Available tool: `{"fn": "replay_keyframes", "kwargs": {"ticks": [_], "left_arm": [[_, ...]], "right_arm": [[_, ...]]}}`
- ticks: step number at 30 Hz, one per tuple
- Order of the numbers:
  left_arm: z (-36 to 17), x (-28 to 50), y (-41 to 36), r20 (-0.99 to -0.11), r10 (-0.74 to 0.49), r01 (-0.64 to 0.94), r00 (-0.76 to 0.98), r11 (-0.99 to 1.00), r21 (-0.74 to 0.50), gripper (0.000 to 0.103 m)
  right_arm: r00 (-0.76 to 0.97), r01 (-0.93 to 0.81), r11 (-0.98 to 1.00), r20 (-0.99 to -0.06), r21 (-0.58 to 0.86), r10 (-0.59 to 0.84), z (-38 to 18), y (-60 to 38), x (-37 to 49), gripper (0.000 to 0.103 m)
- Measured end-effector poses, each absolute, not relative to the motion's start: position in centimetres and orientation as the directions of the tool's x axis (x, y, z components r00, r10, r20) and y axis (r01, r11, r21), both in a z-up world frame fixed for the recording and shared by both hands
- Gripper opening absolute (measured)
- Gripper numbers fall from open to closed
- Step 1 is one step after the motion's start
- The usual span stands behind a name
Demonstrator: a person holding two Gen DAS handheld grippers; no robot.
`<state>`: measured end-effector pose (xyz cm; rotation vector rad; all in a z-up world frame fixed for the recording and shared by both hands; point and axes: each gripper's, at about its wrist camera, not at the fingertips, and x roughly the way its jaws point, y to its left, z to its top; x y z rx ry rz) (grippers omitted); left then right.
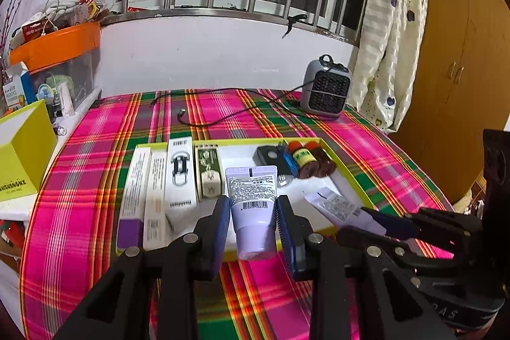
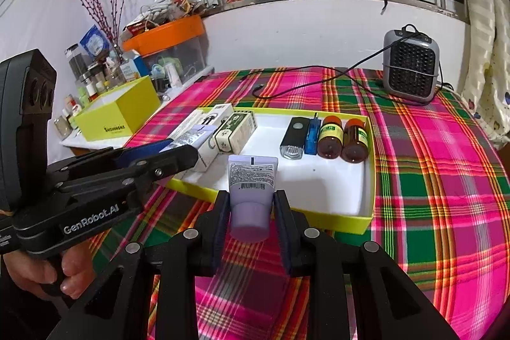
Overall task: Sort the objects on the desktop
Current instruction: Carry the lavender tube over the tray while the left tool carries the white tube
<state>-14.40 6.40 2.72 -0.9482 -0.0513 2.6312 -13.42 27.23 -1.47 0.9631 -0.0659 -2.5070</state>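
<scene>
each tool is clamped on a lilac tube: left tool (image 1: pixel 254 223) on one tube (image 1: pixel 251 209), right tool (image 2: pixel 251 212) on another tube (image 2: pixel 251 190), above the yellow tray (image 2: pixel 366 222).

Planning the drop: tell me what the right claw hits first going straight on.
The right claw's lilac tube would likely meet the yellow tray's bare white floor, just past its near wall; depth is unclear.

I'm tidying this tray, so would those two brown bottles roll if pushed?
Likely yes: the brown bottles look round and lie on their sides in the tray. The blue item beside them may block one direction. Possibly glass, so fragile.
</scene>
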Motion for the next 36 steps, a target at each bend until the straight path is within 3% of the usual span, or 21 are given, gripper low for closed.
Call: {"fn": "replay_keyframes", "kwargs": {"ticks": [22,36], "left_arm": [[1.9,-16.6,2.0,-0.551,0.342,-0.240,-0.761,-0.938,-0.251,0.031],[1.7,-16.7,0.1,-0.540,0.337,-0.205,-0.771,-0.935,-0.291,0.031]], "right_arm": [[-0.637,0.353,-0.909,-0.655,0.222,-0.407,-1.7,25.0,-18.6,0.029],[-0.570,0.261,-0.907,-0.706,0.330,-0.421,-3.5,23.0,-25.4,0.029]]}}
